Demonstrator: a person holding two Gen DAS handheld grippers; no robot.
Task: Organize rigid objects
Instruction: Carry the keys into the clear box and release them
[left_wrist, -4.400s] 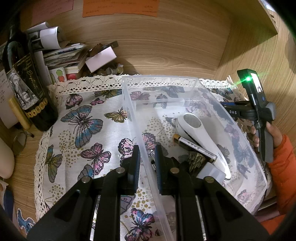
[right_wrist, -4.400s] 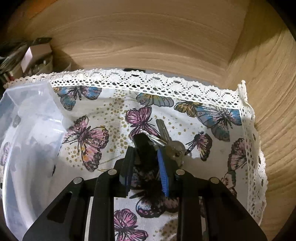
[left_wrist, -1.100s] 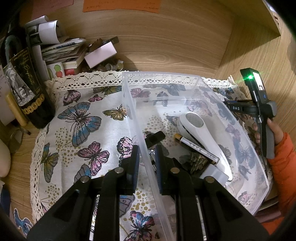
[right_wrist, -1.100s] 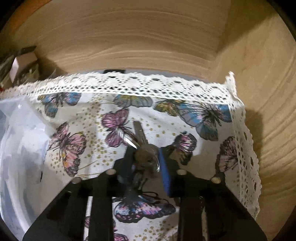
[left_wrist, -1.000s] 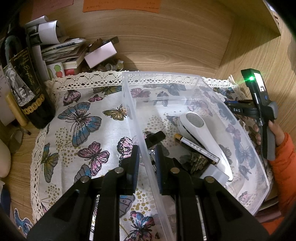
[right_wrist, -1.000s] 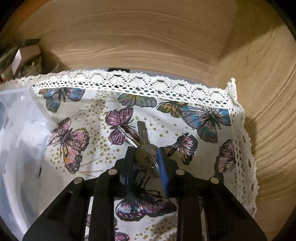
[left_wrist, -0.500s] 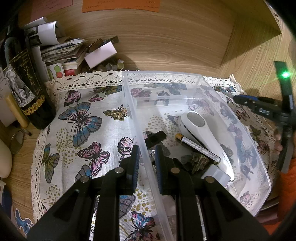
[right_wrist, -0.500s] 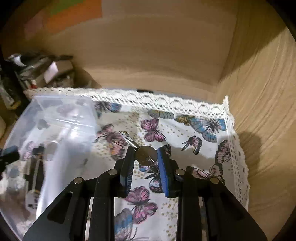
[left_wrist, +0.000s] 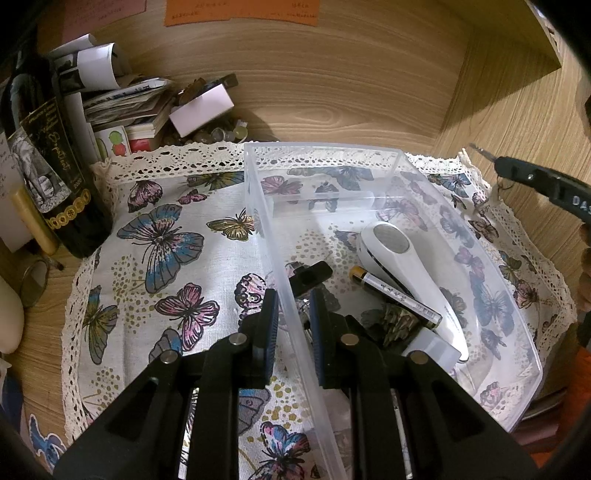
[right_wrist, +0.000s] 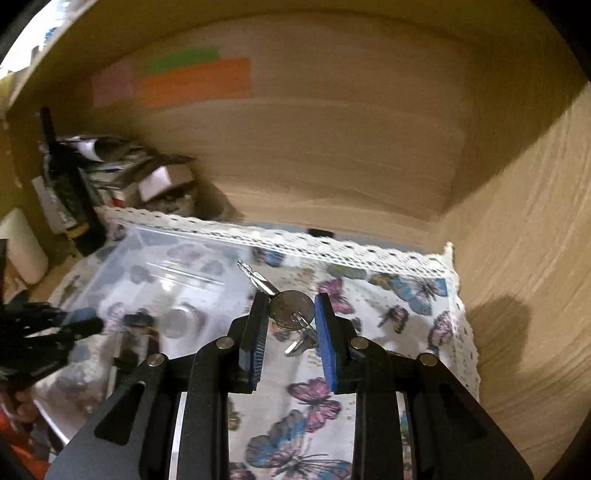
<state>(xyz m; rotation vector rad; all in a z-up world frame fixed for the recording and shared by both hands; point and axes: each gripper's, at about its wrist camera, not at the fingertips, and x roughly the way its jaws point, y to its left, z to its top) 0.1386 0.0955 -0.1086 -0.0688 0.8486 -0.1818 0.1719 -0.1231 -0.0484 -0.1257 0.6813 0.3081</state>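
A clear plastic bin (left_wrist: 388, 155) stands on a butterfly cloth (left_wrist: 166, 258). My left gripper (left_wrist: 293, 321) is shut on the bin's left wall, one finger inside and one outside. In the bin lie a white handheld device (left_wrist: 399, 266), a black-and-gold pen (left_wrist: 395, 295), a small black object (left_wrist: 310, 273) and a dark pinecone-like piece (left_wrist: 399, 321). My right gripper (right_wrist: 290, 314) is shut on a bunch of keys (right_wrist: 291, 304), held in the air above the cloth just right of the bin (right_wrist: 166, 266). In the left wrist view the right gripper (left_wrist: 502, 168) shows at the far right with a key tip (left_wrist: 480, 150) sticking out.
A dark wine bottle (left_wrist: 48, 177) stands at the left. A heap of papers and small boxes (left_wrist: 147, 110) fills the back left corner. Wooden walls (left_wrist: 332, 92) close the back and right. A hand in an orange sleeve (left_wrist: 585, 280) holds the right gripper.
My right gripper has lifted the keys off the cloth and swung left, so the bin now fills more of its view. My left gripper stays clamped on the bin wall.
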